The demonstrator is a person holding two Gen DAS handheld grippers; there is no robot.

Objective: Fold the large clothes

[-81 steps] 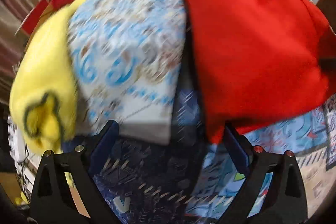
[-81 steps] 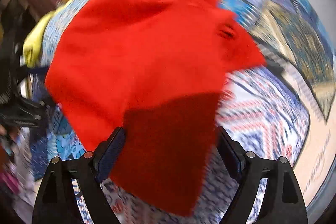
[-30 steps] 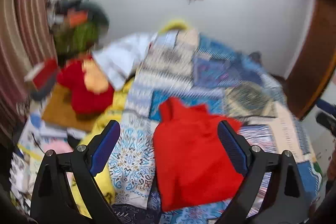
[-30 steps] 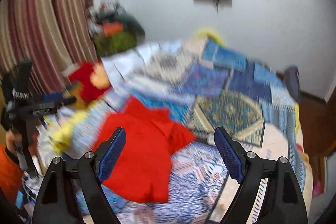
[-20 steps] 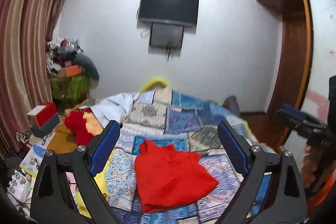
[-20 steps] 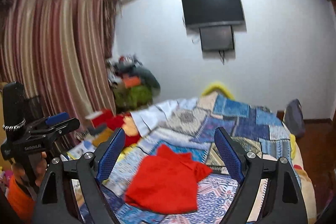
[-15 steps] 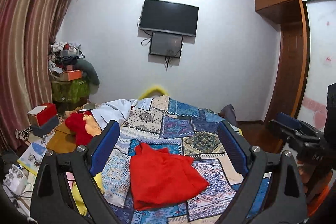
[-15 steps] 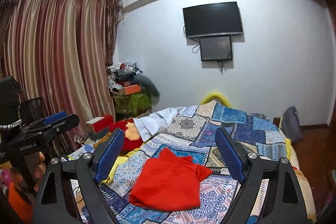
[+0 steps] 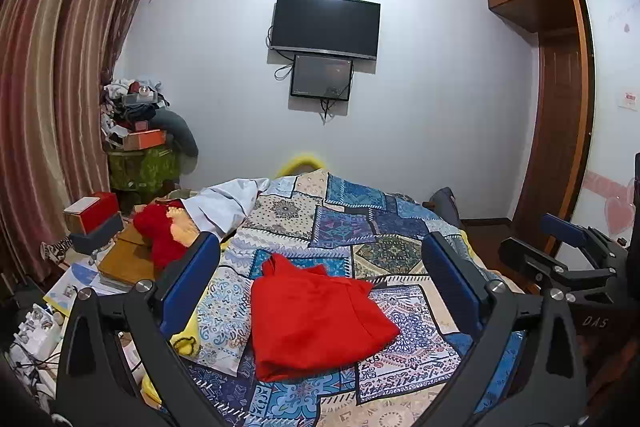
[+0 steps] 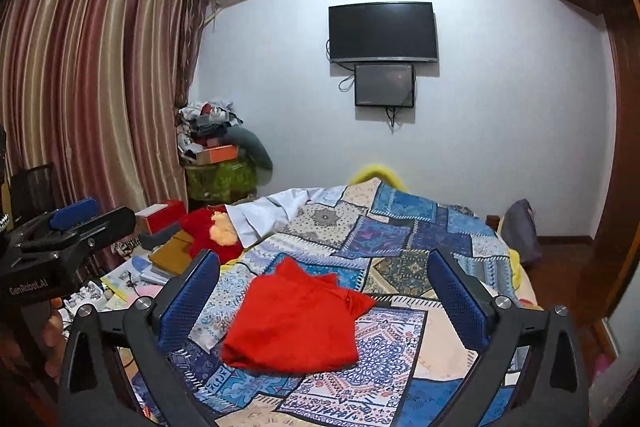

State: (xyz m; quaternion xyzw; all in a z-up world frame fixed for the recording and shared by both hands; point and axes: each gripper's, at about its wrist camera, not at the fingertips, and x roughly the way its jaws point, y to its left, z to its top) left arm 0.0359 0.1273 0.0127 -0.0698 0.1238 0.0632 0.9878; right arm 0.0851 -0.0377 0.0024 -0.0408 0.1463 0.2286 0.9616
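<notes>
A red garment (image 9: 316, 319) lies folded into a compact shape on the patchwork bedspread (image 9: 360, 227); it also shows in the right wrist view (image 10: 296, 319). My left gripper (image 9: 320, 283) is open and empty, held well back from and above the bed. My right gripper (image 10: 324, 291) is open and empty too, also back from the bed. The right gripper's body shows at the right edge of the left wrist view (image 9: 568, 259), and the left gripper's body at the left edge of the right wrist view (image 10: 60, 231).
A white garment (image 9: 228, 199) and a red plush toy (image 9: 160, 231) lie at the bed's far left. A yellow cloth (image 9: 186, 339) hangs at the left edge. Boxes (image 9: 92, 215) and papers clutter the left side. A wardrobe (image 9: 560, 131) stands right, a TV (image 9: 326, 25) on the wall.
Both grippers pulled back from close over the red garment and rose to face the whole room. The garment stays lying on the bed, released.
</notes>
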